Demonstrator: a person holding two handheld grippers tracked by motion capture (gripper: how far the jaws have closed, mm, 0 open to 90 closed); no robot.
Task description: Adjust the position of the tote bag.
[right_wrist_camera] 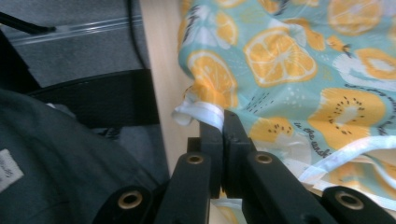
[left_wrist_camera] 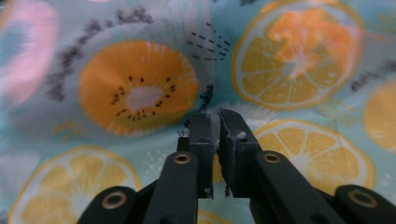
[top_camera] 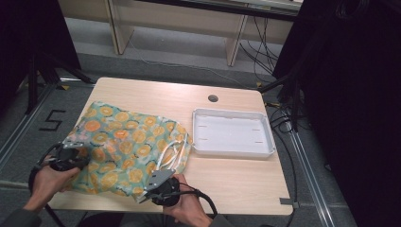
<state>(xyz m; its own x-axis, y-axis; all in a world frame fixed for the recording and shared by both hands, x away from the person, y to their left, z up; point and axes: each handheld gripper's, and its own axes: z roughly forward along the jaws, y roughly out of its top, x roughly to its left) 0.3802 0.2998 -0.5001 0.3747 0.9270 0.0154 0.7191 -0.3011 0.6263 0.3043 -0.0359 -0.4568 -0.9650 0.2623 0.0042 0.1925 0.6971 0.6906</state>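
Fruit-print cloth bag (top_camera: 123, 146) sits on the left half of the table (top_camera: 236, 184), rumpled, its near-left part hanging over the front-left table corner. Fabric is pale teal, covered in orange slices and orange kiwi-like rounds with dark seeds, plus small black script and dash marks. White tape handles (top_camera: 171, 153) loop out at its right edge, near the middle of the table. A white hem strip runs along the near edge.

Your left gripper (top_camera: 71, 158) is at the bag's left end; in the left gripper view (left_wrist_camera: 214, 126) the jaws are nearly together with a thin fold of the fabric pinched between the pads, white threads showing in the slit. No gap beyond the cloth itself.

Your right gripper (top_camera: 156, 182) is at the bag's near-right corner by the table's front edge. In the right gripper view (right_wrist_camera: 223, 128) the jaws are pressed tight together, clamping the white hem at the corner, with the edge curling out to the left of the tips.

Just right of the bag, apart from it, a white shallow tray (top_camera: 269, 151) lies flat. Round cable hole (top_camera: 213, 98) behind it. Your dark sleeve (right_wrist_camera: 56, 154) fills the lower left of the right gripper view.
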